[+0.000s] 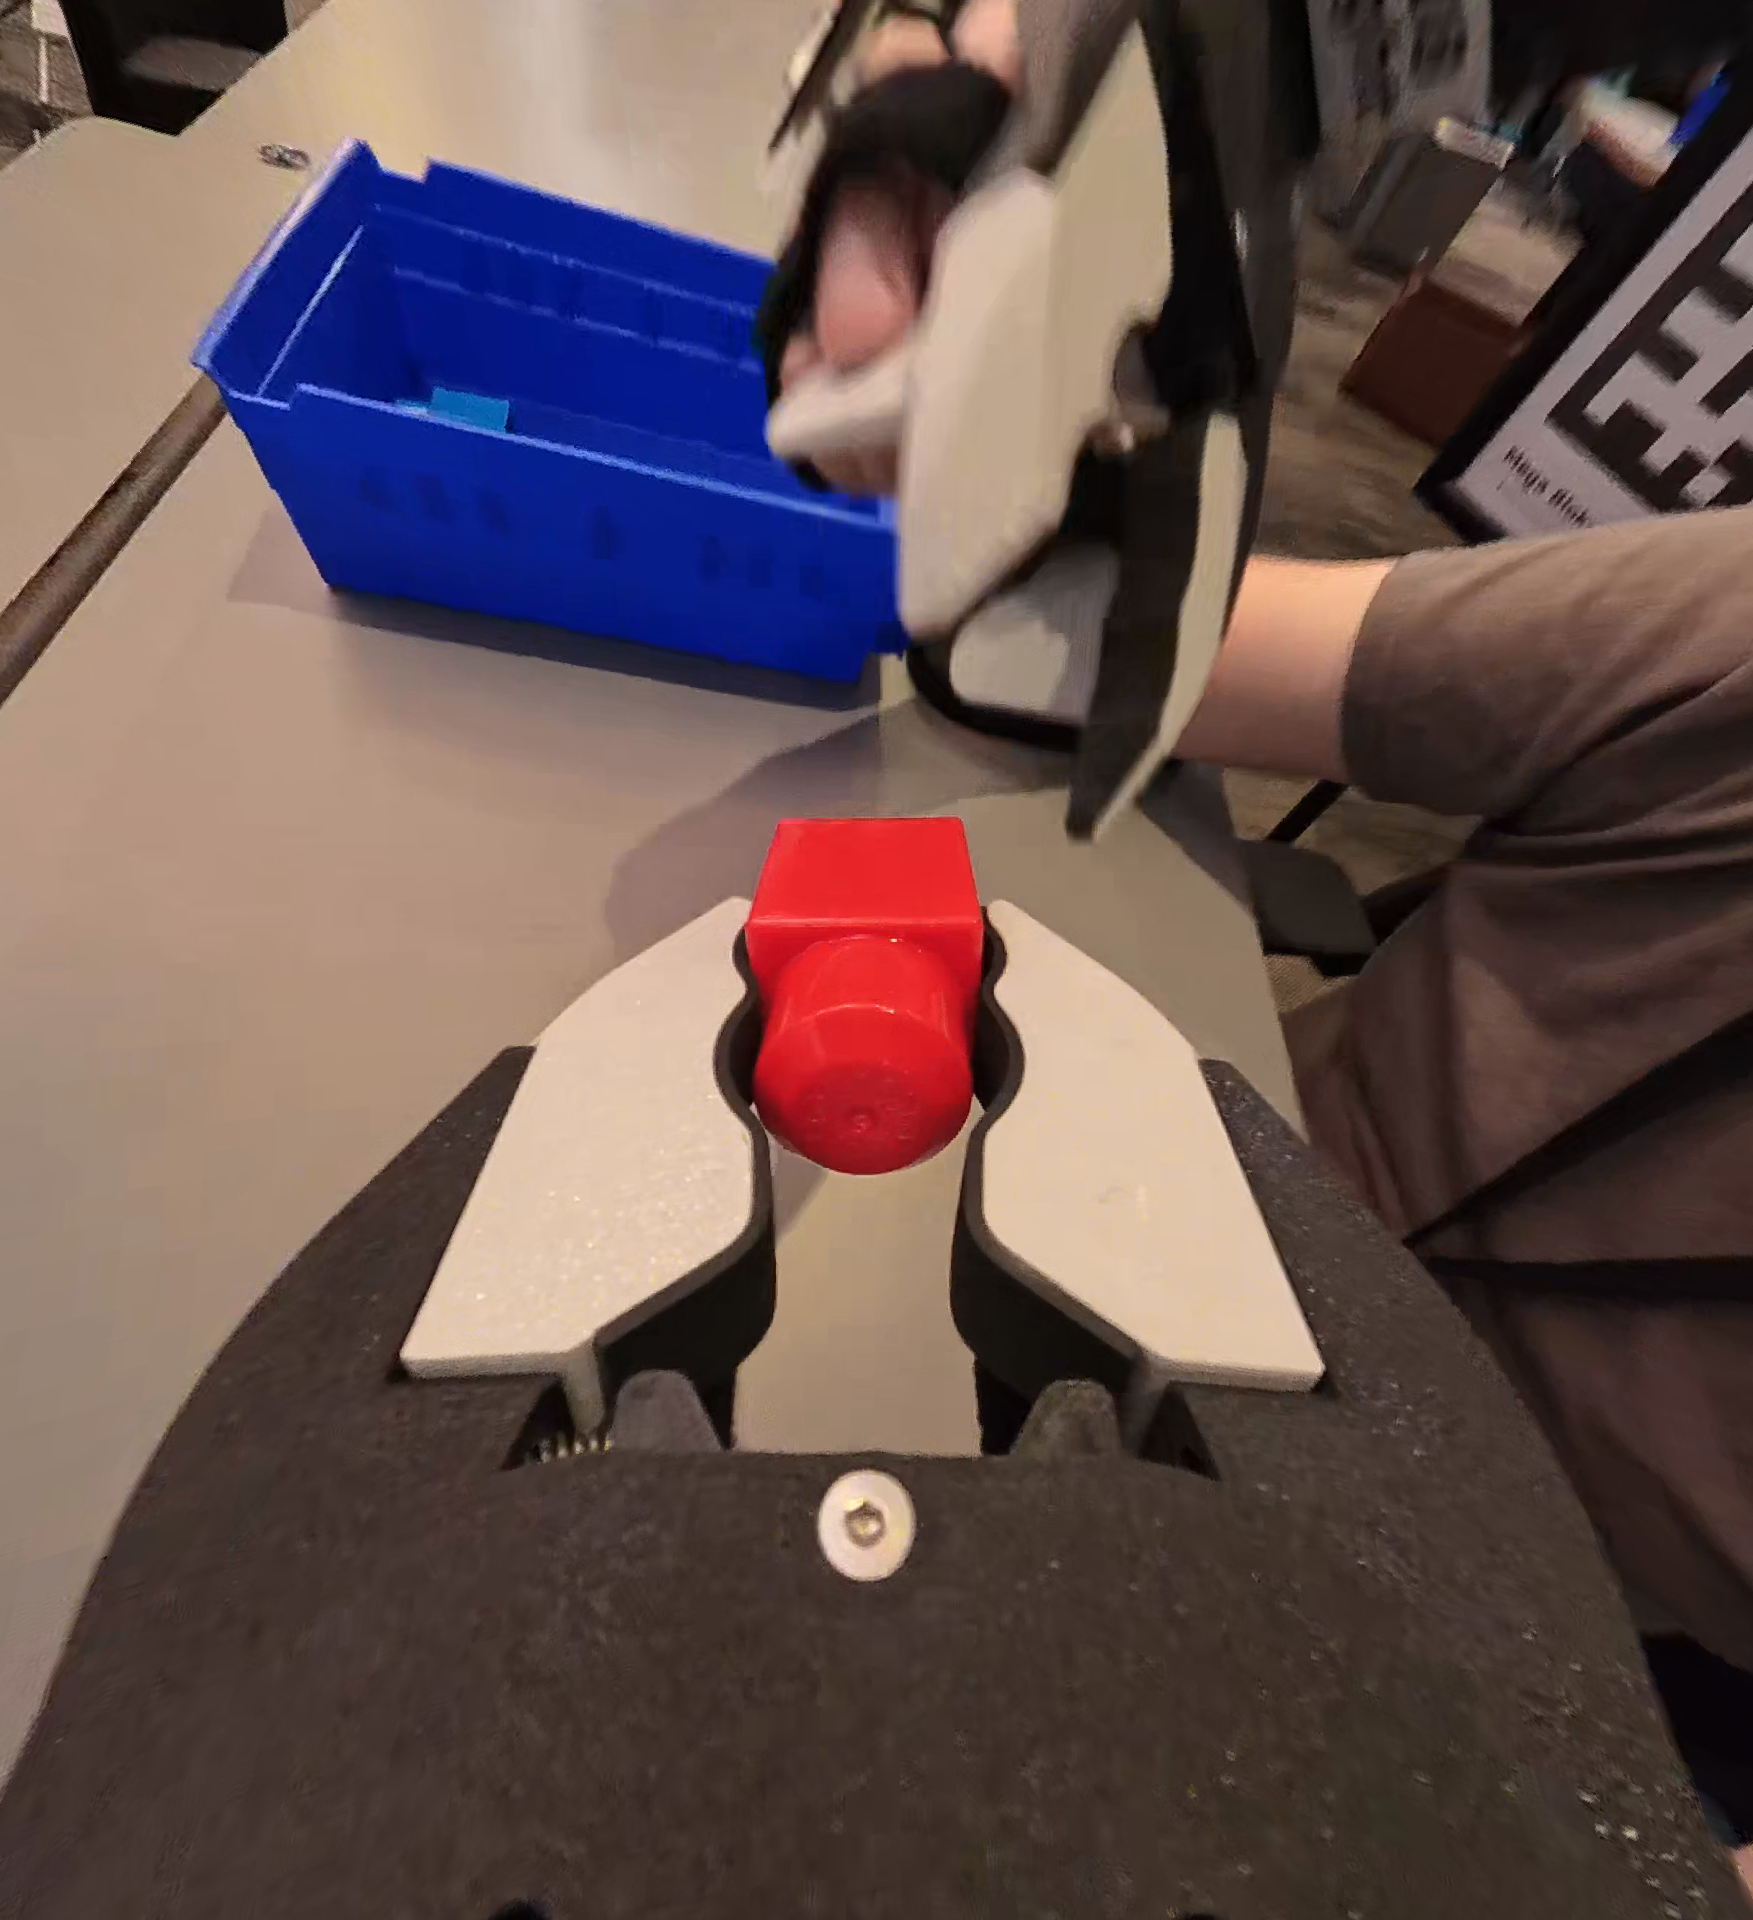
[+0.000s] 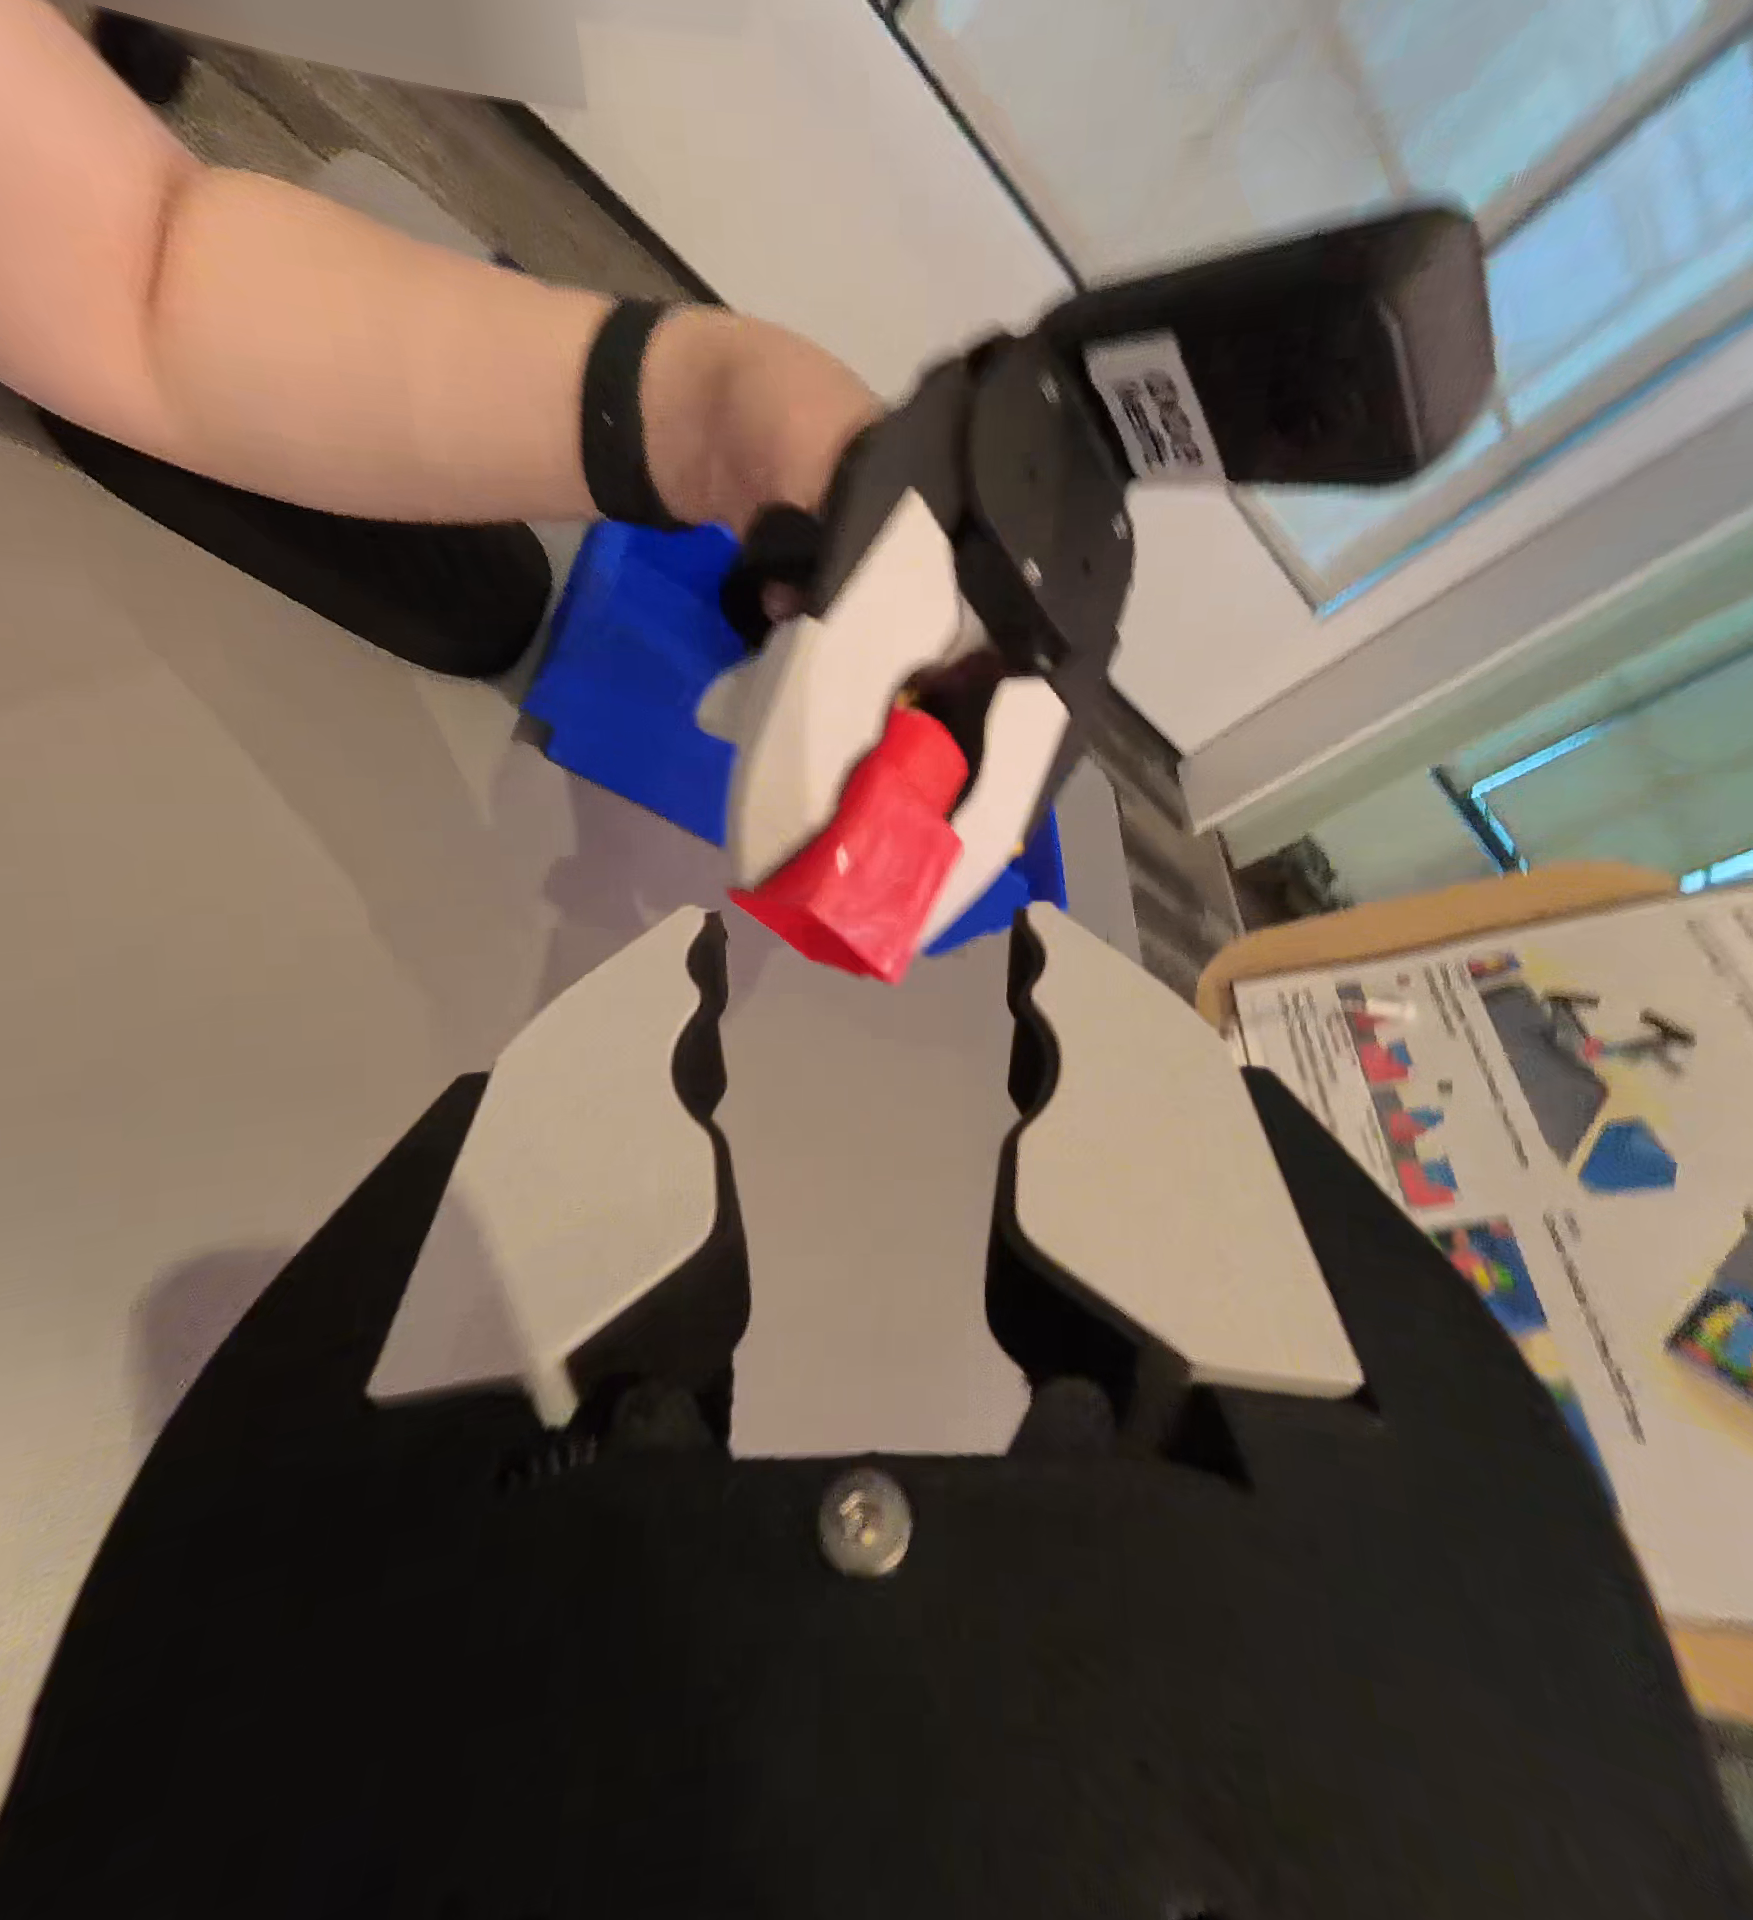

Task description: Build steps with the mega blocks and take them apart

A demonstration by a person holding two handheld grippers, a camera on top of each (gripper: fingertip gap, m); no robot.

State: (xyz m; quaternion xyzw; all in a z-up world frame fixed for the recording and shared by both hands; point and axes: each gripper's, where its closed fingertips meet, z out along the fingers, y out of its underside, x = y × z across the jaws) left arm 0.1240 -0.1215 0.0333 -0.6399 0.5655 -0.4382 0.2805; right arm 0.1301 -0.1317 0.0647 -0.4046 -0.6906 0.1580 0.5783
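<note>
My left gripper [image 1: 867, 914] is shut on a single-stud red mega block [image 1: 861, 997], with both pads pressed on its sides and the stud pointing back at the camera. It holds the block above the grey table [image 1: 228, 831]. The right wrist view shows the same gripper [image 2: 882, 831] clamping the red block [image 2: 872, 873] in the air. My right gripper [image 2: 867, 925] is open and empty, its fingers spread just short of that block. It appears blurred at the upper right of the left wrist view [image 1: 1059, 582]. A blue bin [image 1: 539, 499] stands behind.
The blue bin [image 2: 633, 675] holds a light blue piece [image 1: 467, 407]. A person's arm [image 1: 1474, 665] reaches in from the right. A black-and-white patterned sign [image 1: 1703, 343] stands at the right. A printed sheet on a wooden board [image 2: 1578, 1143] lies to the right. My left and right fingertips are right by each other.
</note>
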